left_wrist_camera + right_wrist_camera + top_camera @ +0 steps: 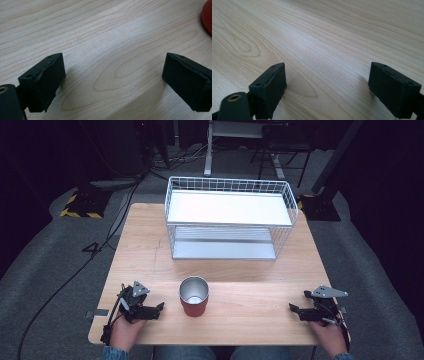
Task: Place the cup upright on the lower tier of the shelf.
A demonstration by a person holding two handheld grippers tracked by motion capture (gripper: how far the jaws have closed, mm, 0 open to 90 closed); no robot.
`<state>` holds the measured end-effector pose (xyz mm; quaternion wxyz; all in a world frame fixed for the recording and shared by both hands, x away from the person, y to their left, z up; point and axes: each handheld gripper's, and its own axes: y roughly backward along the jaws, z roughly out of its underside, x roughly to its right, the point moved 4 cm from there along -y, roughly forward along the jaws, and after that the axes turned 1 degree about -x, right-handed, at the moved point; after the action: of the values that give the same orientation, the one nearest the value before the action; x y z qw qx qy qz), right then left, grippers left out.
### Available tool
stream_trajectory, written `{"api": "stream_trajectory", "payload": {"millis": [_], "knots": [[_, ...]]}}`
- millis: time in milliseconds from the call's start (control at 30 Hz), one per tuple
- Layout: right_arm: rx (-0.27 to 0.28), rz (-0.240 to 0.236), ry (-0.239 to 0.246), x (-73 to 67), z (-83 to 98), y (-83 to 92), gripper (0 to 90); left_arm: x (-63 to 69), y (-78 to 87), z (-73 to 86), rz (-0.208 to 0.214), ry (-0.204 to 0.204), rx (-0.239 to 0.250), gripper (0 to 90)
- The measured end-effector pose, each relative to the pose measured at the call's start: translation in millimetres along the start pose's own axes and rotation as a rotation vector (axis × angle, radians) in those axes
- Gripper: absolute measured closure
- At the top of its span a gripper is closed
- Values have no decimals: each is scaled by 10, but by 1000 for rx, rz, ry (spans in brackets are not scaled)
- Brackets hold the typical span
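Note:
A red cup point(194, 297) with a shiny metal inside stands upright near the front middle of the wooden table point(150, 250). My left gripper point(159, 308) rests on the table just left of the cup, open, with bare wood between its jaws. A red edge of the cup point(208, 15) shows at the top right of the left gripper view. Near the front right corner my right gripper point(294, 309) lies low and points left toward the cup, far from it. It is open too, and in the right gripper view point(327, 87) nothing but wood lies between its jaws.
A white wire two-level rack point(229, 217) with white shelves stands at the back middle of the table. Beyond the table lie dark floor, cables and stand legs point(84, 202). Bare wood stretches between the cup and the rack.

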<state>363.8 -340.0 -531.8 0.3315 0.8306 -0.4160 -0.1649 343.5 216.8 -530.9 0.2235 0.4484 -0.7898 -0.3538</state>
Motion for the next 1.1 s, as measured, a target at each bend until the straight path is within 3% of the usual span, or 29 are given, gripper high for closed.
{"api": "stream_trajectory", "payload": {"millis": [300, 400, 533, 600, 867, 1100], "knots": [[-1, 1, -3, 7, -6, -7, 149, 36, 162, -55, 15, 18, 73, 53], [-1, 2, -3, 8, -7, -8, 149, 97, 306, -60, 25, 24, 133, 53], [-1, 2, -3, 8, -7, -8, 149, 148, 411, -52, 43, 29, 176, 54], [-1, 2, -3, 8, -7, -7, 150, 207, 499, -43, 46, 11, 210, 54], [-1, 2, -2, 8, -7, -7, 151, 336, 643, -27, 62, -12, 272, 54], [-1, 2, -2, 7, -7, -7, 151, 509, 775, -33, 99, -25, 353, 55]]}}
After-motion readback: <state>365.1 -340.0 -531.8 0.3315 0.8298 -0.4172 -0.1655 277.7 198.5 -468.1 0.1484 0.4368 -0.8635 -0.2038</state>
